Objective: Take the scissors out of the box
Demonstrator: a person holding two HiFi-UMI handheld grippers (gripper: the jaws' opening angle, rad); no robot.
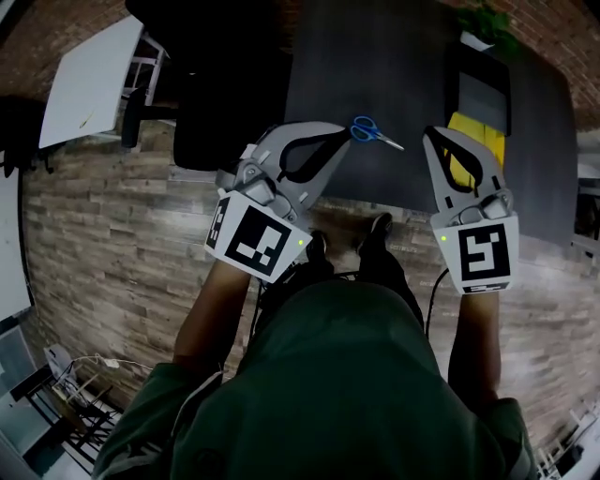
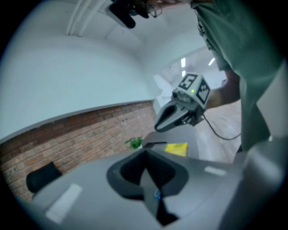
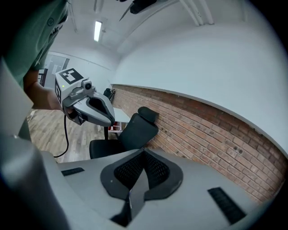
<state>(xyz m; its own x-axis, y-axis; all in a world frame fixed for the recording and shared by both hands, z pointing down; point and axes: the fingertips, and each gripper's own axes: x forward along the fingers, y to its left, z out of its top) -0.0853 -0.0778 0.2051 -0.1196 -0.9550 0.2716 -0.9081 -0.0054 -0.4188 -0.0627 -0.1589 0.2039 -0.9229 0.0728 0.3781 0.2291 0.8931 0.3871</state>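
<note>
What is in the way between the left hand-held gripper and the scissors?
Nothing visible. The left hand-held gripper has its jaws together on the blue handle of the scissors, above the dark table. The blades point towards the right hand-held gripper, which is shut, empty and apart from them.

A dark grey surface (image 1: 375, 66) runs along a brick wall, standing on a pale wood-plank floor (image 1: 112, 234). Toward its right end lies what looks like a shallow dark box (image 1: 478, 89), its inside hard to make out. A flat yellow item (image 1: 489, 150) lies just beside the box's near edge. A small green plant (image 1: 483, 23) in a white pot stands at the far edge. A black office chair (image 1: 211, 84) stands on the floor at the surface's left end.
</note>
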